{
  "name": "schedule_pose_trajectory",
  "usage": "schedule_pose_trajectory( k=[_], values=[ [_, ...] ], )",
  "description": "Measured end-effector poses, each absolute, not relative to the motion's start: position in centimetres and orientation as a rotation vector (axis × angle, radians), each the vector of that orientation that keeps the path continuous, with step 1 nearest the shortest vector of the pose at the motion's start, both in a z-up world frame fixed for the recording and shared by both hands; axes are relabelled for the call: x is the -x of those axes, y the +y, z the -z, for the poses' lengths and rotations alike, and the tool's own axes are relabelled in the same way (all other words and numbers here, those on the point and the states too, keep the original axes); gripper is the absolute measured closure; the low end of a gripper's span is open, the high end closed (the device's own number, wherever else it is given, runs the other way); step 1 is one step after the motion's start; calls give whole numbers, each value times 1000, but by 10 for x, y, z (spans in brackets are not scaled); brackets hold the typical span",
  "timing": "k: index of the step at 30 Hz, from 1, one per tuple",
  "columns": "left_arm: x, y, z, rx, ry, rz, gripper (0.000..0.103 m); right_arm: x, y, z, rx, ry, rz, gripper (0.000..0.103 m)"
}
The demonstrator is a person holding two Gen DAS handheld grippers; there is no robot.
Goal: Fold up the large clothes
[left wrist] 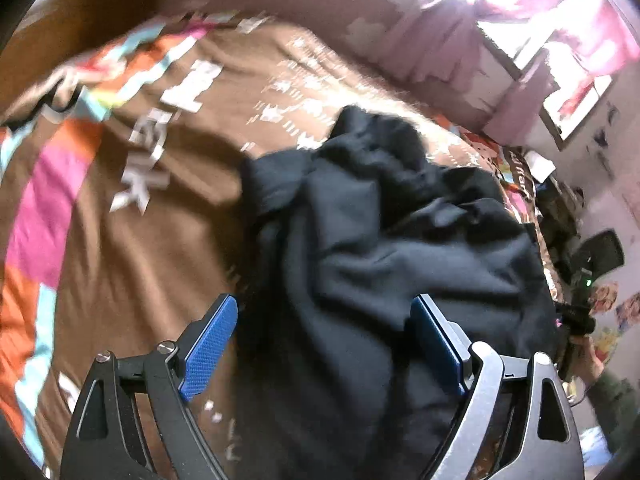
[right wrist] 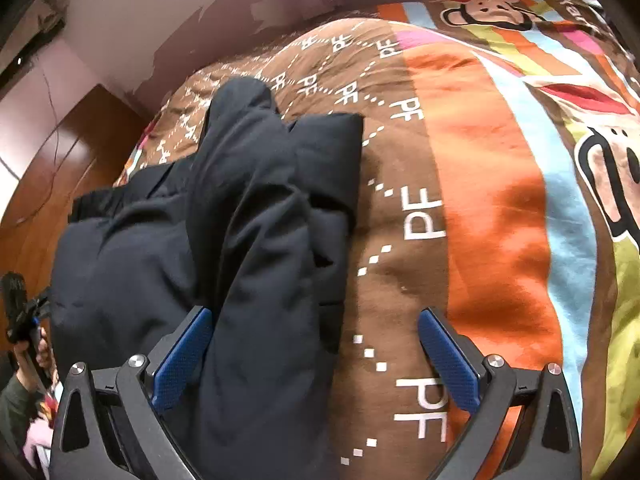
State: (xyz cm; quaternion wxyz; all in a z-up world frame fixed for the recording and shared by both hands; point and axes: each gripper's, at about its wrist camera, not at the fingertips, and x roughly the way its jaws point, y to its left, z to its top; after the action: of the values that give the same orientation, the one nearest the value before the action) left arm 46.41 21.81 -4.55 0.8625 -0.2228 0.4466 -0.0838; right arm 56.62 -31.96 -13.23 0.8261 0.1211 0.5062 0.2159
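A black padded jacket [left wrist: 380,220] lies rumpled on a bed with a brown printed quilt [left wrist: 160,240]. My left gripper [left wrist: 323,304] hangs over the jacket's near end, open, with dark cloth showing between its blue pads but neither pad pressing on it. In the right wrist view the jacket [right wrist: 240,200] is bunched lengthwise, a long fold running toward me. My right gripper [right wrist: 315,314] is open above the jacket's right edge. Its left pad [right wrist: 184,356] is over the cloth and its right pad [right wrist: 448,360] over the bare quilt [right wrist: 400,280].
The quilt has orange, blue and pink stripes [right wrist: 500,200] to the right of the jacket. A wall and a bright window with pink curtains [left wrist: 540,20] stand behind the bed. A wooden wardrobe [right wrist: 48,160] is at the left. A hand in a green sleeve holds a black device [left wrist: 592,264] beside the bed.
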Motion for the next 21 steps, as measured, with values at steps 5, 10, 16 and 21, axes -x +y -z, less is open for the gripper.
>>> schedule_pose_trajectory(
  k=[5, 10, 16, 21],
  values=[
    [-465, 232, 68, 611, 1019, 266, 18, -569, -321, 137, -303, 1088, -482, 0],
    [-467, 229, 81, 685, 1052, 357, 18, -564, -330, 138, -492, 1089, -511, 0],
    [-466, 234, 96, 775, 1069, 393, 17, -558, -318, 141, -558, 1130, -607, 0],
    [-459, 229, 89, 730, 1052, 387, 21, -551, -291, 140, -404, 1193, -597, 0]
  ],
)
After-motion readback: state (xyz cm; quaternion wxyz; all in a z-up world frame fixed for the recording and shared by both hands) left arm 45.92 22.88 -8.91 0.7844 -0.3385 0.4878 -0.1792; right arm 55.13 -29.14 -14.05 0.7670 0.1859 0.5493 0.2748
